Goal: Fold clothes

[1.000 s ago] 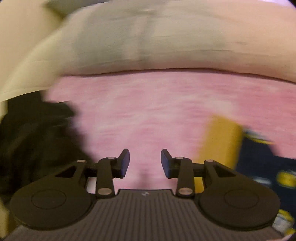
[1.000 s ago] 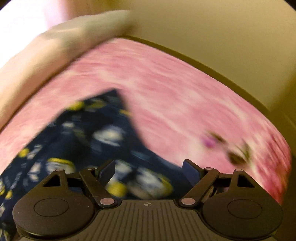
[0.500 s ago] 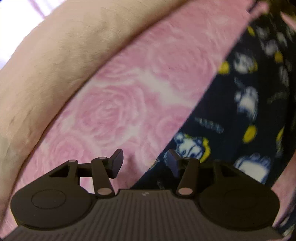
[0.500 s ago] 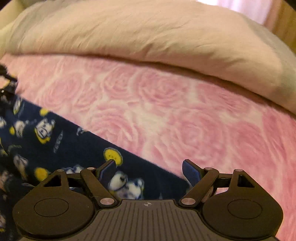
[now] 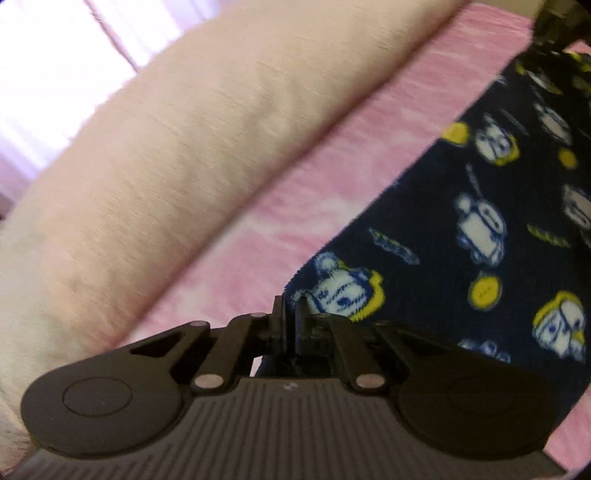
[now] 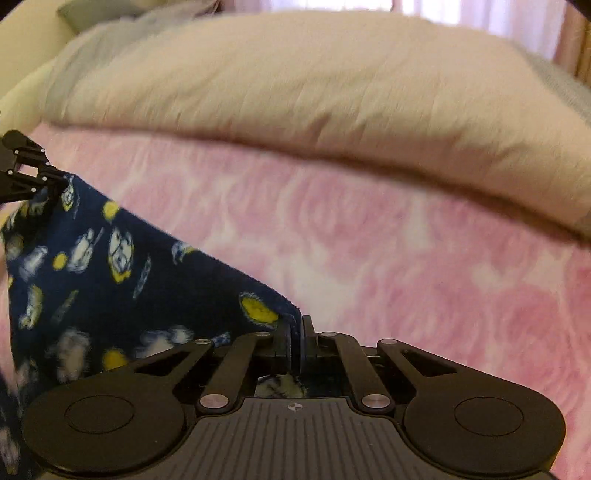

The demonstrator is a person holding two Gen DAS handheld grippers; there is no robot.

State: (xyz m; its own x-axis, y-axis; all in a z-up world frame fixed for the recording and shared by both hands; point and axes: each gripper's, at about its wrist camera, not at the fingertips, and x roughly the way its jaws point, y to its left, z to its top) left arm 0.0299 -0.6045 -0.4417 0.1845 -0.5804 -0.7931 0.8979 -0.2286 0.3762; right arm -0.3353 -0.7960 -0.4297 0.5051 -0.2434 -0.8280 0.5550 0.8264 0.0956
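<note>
Left wrist view: the left gripper (image 5: 290, 314) has its jaws pressed together on a corner of a navy fleece garment (image 5: 461, 229) printed with white-and-yellow cartoon figures and yellow discs. The garment spreads to the right and upward from the pinched corner, lying over a pink rose-patterned blanket (image 5: 295, 177). A cream duvet (image 5: 166, 140) runs diagonally beyond the blanket, with bright curtains (image 5: 55, 55) above it. At the upper right edge, dark linkage of the right gripper (image 5: 557, 22) meets the far corner of the garment.

Right wrist view: the right gripper (image 6: 295, 328) is likewise clamped onto a corner of the garment (image 6: 110, 280), whose edge runs up and to the left to the left gripper (image 6: 33, 170), seen small at the left border, holding the opposite corner. The edge between the two grippers looks fairly straight. The blanket (image 6: 369, 240) fills the middle ground; the duvet (image 6: 314, 85) lies beyond it.
</note>
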